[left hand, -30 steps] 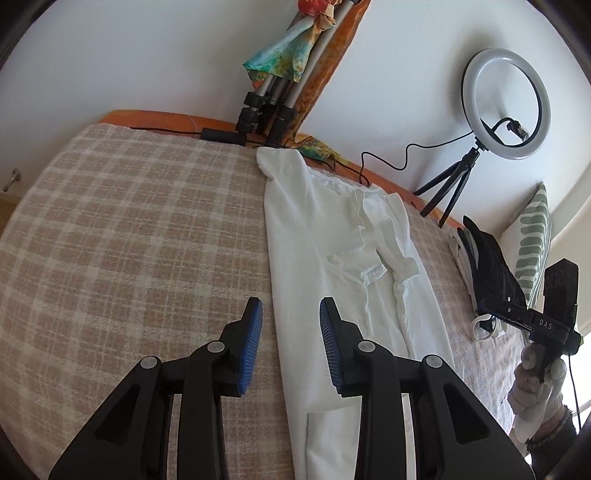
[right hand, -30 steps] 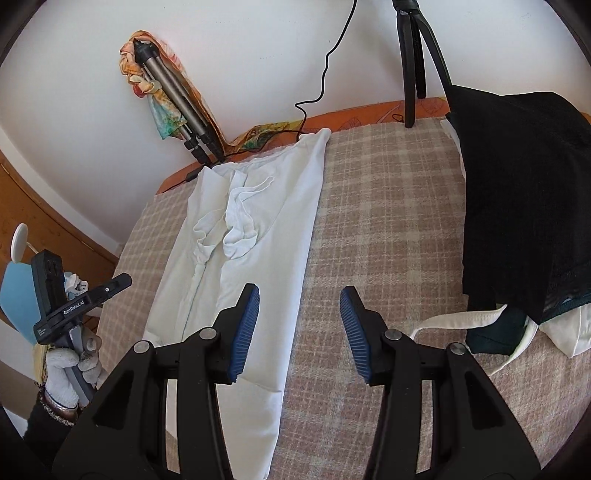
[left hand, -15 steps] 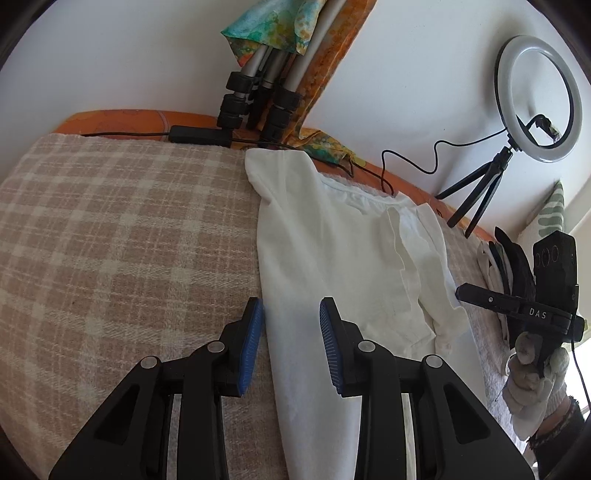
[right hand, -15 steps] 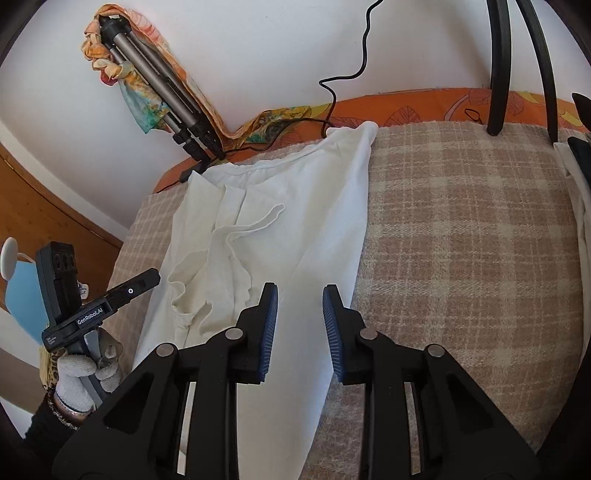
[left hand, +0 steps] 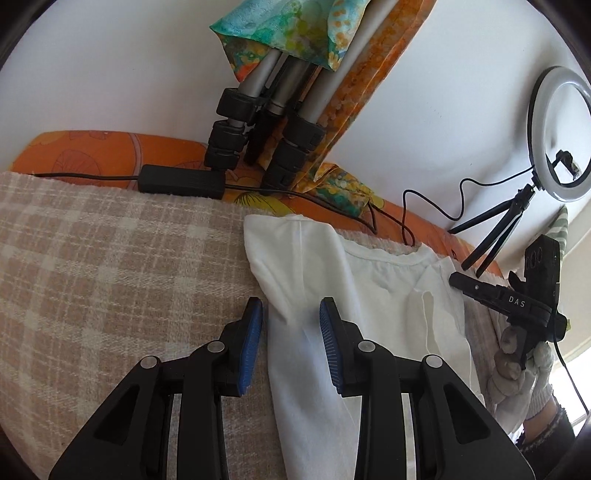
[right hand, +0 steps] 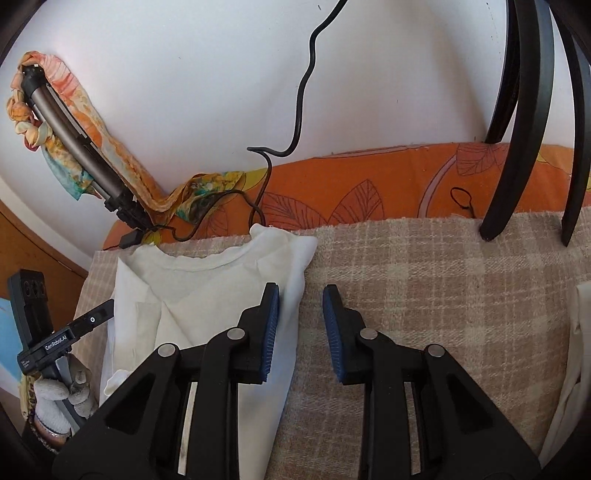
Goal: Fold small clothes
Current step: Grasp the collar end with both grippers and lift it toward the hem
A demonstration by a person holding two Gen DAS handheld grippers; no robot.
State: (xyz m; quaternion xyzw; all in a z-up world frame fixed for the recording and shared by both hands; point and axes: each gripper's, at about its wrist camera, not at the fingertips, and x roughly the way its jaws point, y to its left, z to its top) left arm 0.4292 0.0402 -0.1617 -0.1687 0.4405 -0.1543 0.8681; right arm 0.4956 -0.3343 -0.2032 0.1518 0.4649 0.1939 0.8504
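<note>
plaid blanket [left hand: 110, 258] covers bed | orange leaf-print sheet [right hand: 369, 192] along wall | folded tripod [left hand: 266, 122] wrapped in colourful scarf [left hand: 280, 29] | black power adapter [left hand: 181, 181] on cable | ring light [left hand: 557, 133] on small tripod

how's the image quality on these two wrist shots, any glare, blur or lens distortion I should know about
Left wrist view: sharp, daylit, strong fisheye bending of the plaid blanket; the ring light and the window corner at lower right blow out to white. Right wrist view: equally sharp, no motion blur, soft shadows; the white garment keeps its folds, and black vignette fills the corners.
</note>
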